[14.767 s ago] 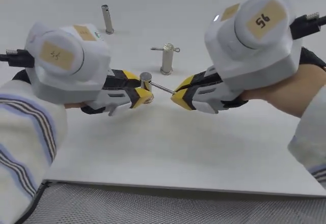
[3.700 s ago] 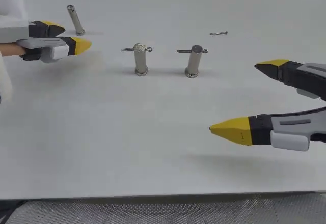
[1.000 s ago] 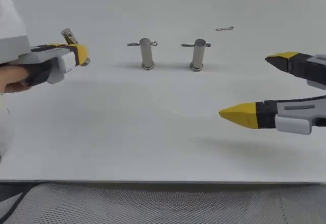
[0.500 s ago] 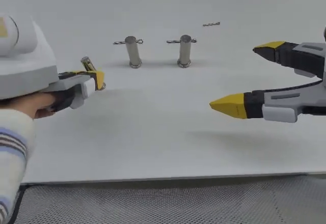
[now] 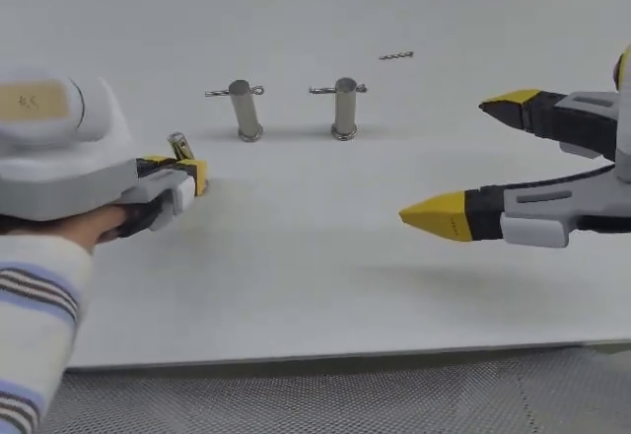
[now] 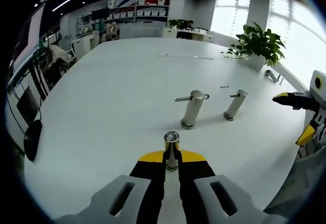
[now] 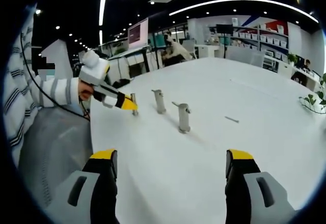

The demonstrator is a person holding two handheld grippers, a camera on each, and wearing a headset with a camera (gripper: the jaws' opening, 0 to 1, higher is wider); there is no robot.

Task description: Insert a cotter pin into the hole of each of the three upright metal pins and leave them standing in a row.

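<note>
- Head view: the left gripper [image 5: 192, 173] is clamped on the third metal pin [image 5: 178, 146], which carries no cotter pin. It sits low over the white table [image 5: 296, 286], left of the others; whether its foot touches the table I cannot tell. The left fitted pin [image 5: 243, 110] and the right fitted pin [image 5: 344, 108] stand upright side by side, each with a cotter pin through its head. The right gripper [image 5: 449, 163] hangs with its jaws spread wide, holding nothing. A loose cotter pin [image 5: 396, 56] lies beyond the row.
- Left gripper view: the jaws pinch the third metal pin [image 6: 171, 145] by its shank, its head above the yellow tips. Both fitted pins stand beyond it.
- Right gripper view: the jaws stand far apart with nothing between them. The loose cotter pin [image 7: 232, 119] lies right of the pins.
</note>
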